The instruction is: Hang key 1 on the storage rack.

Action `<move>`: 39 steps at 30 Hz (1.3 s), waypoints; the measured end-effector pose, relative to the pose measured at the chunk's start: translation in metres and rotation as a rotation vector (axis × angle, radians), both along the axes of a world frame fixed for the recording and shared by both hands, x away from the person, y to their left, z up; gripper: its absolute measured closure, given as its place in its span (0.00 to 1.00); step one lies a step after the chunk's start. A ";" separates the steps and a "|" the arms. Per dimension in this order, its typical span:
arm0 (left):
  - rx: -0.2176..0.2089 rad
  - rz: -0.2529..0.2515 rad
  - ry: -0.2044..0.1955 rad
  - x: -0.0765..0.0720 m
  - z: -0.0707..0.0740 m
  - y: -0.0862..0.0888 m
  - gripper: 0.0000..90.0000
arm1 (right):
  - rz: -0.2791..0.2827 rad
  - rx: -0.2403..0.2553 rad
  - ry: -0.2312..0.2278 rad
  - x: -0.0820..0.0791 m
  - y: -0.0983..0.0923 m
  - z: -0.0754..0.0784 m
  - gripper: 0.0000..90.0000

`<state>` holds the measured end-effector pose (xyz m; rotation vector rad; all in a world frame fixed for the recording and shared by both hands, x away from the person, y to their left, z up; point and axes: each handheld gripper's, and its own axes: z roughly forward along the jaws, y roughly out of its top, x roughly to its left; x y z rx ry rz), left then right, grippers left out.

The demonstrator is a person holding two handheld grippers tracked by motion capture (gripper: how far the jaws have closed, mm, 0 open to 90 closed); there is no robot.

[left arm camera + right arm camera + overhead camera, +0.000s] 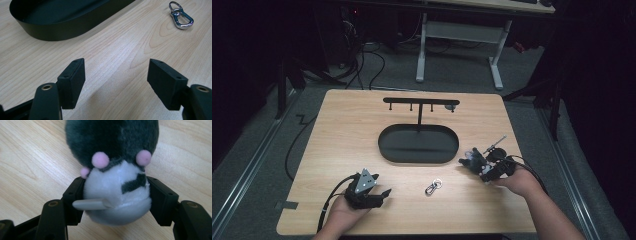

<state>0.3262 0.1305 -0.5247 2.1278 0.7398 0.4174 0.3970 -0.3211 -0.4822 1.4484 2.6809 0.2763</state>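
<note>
A dark grey and white plush toy (112, 140) with small pink pom-poms lies on the wooden table (342, 130) at the right. My right gripper (116, 185) is shut on its white part, one jaw pressing each side. In the high view the plush toy (471, 159) and the right gripper (479, 167) sit just right of the black oval tray (418, 160). My left gripper (384, 192) rests near the front left edge, and in its own view the left gripper (116, 67) stands open over bare wood. A silver clasp with a key ring (433, 187) lies between the two grippers.
A black stand (419, 117) with a hook bar rises from the tray's back. In the left gripper view the tray wall (62, 31) is ahead left and the clasp (181, 16) ahead right. A white desk frame (462, 35) and floor cables lie beyond the table.
</note>
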 end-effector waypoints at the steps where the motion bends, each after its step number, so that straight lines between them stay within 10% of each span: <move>1: 0.001 0.000 0.001 0.000 0.000 0.000 0.35 | 0.000 -0.006 0.006 0.000 -0.001 -0.002 0.44; 19: 0.001 0.000 -0.002 0.000 0.000 0.000 0.35 | -0.009 0.010 -0.039 -0.011 0.000 0.005 0.53; 39: -0.015 -0.006 -0.023 -0.003 0.002 0.001 0.35 | -0.036 0.043 -0.046 -0.042 0.027 0.049 0.53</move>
